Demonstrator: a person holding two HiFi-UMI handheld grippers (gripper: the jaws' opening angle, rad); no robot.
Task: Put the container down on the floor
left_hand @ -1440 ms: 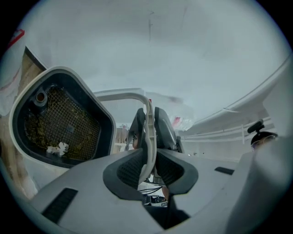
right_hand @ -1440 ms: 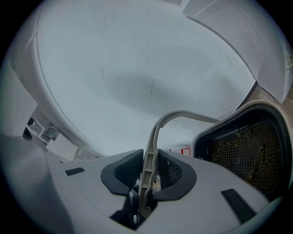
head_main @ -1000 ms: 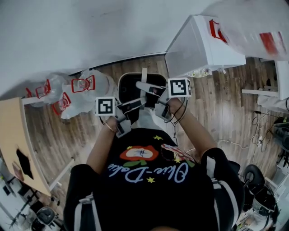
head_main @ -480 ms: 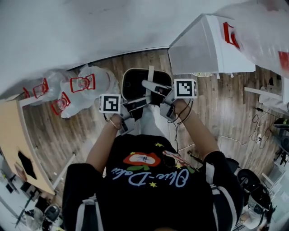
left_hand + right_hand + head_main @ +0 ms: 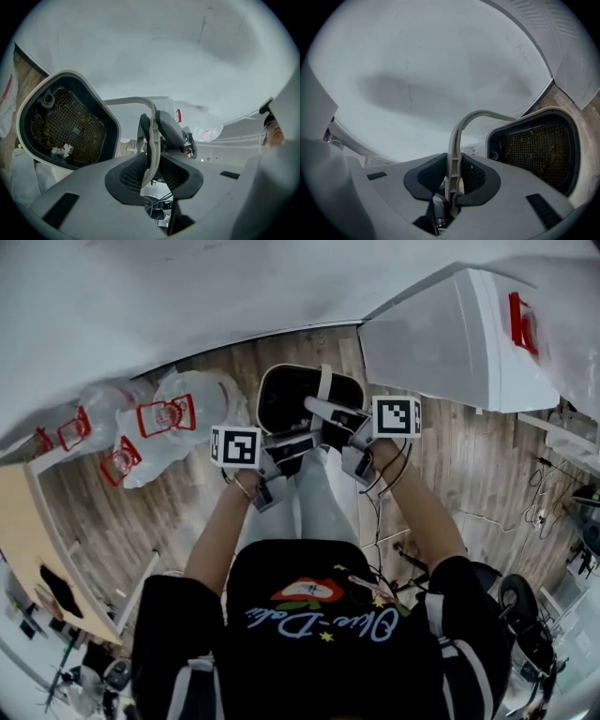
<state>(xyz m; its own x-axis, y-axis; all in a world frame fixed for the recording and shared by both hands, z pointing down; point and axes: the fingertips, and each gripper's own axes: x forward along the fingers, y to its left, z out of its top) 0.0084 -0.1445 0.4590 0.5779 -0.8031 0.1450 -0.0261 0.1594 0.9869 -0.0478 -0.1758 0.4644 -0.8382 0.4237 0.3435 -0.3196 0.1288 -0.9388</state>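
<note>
The container (image 5: 284,397) hangs upright by its handle (image 5: 149,140), just above or on the wood-plank floor (image 5: 187,493); I cannot tell which. It sits close to the white wall (image 5: 187,306), between clear plastic bags (image 5: 183,418) and a white cabinet (image 5: 459,343). Its open mouth faces up, and in the head view the longer side of the mouth runs across the picture.

The mouth is a rounded, lopsided rectangle with a pale, smooth plastic rim and black inner walls. At the bottom lies a fine mesh (image 5: 65,124) flecked with brown bits and one white scrap.

The handle is a thin, flat, pale strap arching over the mouth. The left tool (image 5: 150,164) and the right tool (image 5: 452,176) are both clenched on it edge-on, ribbed black pads pressing its flat faces.
</note>
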